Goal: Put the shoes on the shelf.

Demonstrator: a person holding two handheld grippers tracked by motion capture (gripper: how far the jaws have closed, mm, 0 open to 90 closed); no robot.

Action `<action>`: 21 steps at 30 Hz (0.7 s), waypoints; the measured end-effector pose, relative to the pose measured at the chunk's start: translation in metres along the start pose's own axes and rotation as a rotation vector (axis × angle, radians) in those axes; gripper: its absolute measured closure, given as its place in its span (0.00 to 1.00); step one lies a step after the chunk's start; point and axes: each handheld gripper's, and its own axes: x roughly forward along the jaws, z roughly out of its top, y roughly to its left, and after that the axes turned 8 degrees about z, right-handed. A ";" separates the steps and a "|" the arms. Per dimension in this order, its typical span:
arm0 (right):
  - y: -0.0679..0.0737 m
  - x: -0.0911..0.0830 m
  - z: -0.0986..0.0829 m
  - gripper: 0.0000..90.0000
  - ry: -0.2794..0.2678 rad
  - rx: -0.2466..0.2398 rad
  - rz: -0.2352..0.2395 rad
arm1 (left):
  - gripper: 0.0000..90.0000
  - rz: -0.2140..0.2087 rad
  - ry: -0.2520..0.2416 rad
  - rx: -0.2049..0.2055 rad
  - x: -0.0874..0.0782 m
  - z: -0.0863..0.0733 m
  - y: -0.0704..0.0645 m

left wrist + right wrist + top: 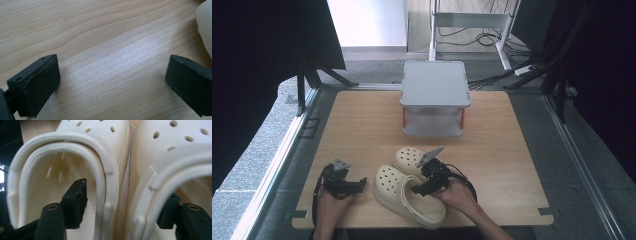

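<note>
Two cream perforated clogs lie side by side and touching on the wooden table [362, 125]: the nearer clog [404, 200] and the farther clog [407, 157]. My right gripper [419, 187] reaches into them from the heel end. In the right gripper view the right gripper [122, 202] straddles their adjoining walls, one jaw inside the nearer clog [82, 142], the other inside the farther clog [175, 150]. A small gap shows beside the left jaw. My left gripper [360, 185] rests open on the table left of the clogs. The left gripper [112, 82] holds nothing, and the clog's edge [205, 25] shows at the right.
A grey two-level stand [435, 82] with orange posts sits at the back middle of the table. Bare wood lies left and right of the stand and right of the clogs. Black frames and cables lie beyond the table's edges.
</note>
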 end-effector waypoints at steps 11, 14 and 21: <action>0.000 0.014 0.009 0.59 0.044 -0.040 -0.082 | 0.00 -0.001 0.001 0.000 0.000 0.000 0.000; 0.001 0.013 0.010 0.70 0.046 -0.028 -0.096 | 0.00 -0.001 0.000 -0.001 0.000 0.000 0.000; 0.001 0.012 0.012 0.73 0.057 0.003 -0.107 | 0.00 -0.003 0.000 0.000 0.000 0.000 0.000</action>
